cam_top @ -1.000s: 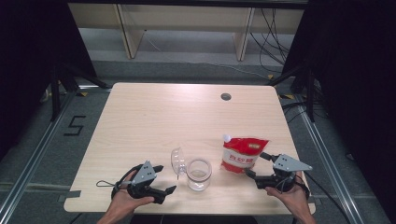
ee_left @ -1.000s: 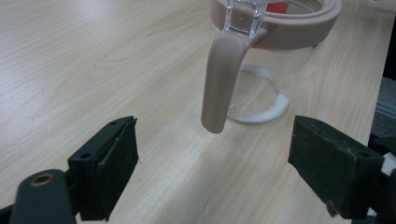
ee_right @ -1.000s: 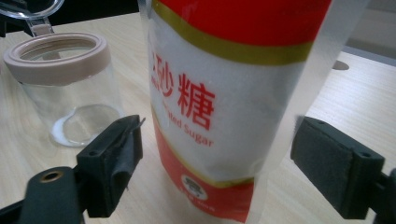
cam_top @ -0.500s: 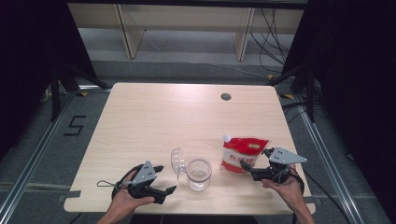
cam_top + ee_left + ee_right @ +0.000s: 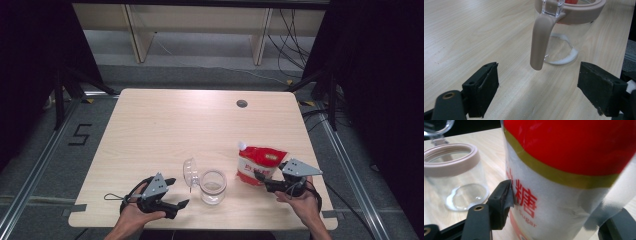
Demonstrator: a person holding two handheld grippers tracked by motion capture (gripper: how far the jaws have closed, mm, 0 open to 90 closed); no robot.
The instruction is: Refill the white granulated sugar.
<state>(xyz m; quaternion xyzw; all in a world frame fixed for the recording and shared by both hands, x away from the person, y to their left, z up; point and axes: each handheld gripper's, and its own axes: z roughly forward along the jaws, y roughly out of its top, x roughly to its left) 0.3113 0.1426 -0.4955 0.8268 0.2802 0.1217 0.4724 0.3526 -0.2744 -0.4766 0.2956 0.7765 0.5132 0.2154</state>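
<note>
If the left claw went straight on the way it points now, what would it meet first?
Most likely the beige handle of the open glass jar, which hangs just ahead between the left claw's open jaws; how far ahead is hard to judge.

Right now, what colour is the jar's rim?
Pinkish beige, clearest in the right gripper view on the jar.
</note>
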